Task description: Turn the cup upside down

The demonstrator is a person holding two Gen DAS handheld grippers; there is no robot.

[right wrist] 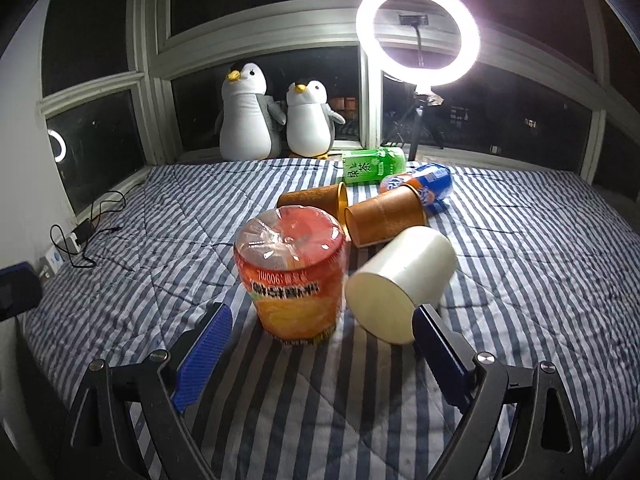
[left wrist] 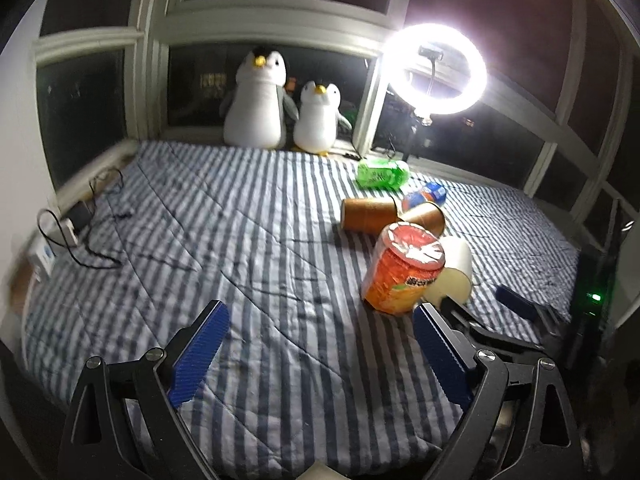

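Observation:
An orange plastic-wrapped cup [right wrist: 294, 272] stands upside down on the striped bed, its label inverted; it also shows in the left wrist view [left wrist: 402, 270]. A white cup [right wrist: 400, 280] lies on its side right of it, flat base toward me, and shows in the left wrist view [left wrist: 452, 268]. Two brown cups [right wrist: 386, 220] [right wrist: 314, 200] lie on their sides behind. My right gripper [right wrist: 322, 348] is open and empty just in front of the orange cup, not touching. My left gripper [left wrist: 320, 344] is open and empty, left of and nearer than the cups.
A green bottle [right wrist: 374, 166] and an orange-blue bottle [right wrist: 426, 184] lie behind the cups. Two plush penguins [right wrist: 276, 120] sit at the window. A ring light [right wrist: 418, 32] stands at back right. Cables and a charger [right wrist: 86, 230] lie at the left bed edge.

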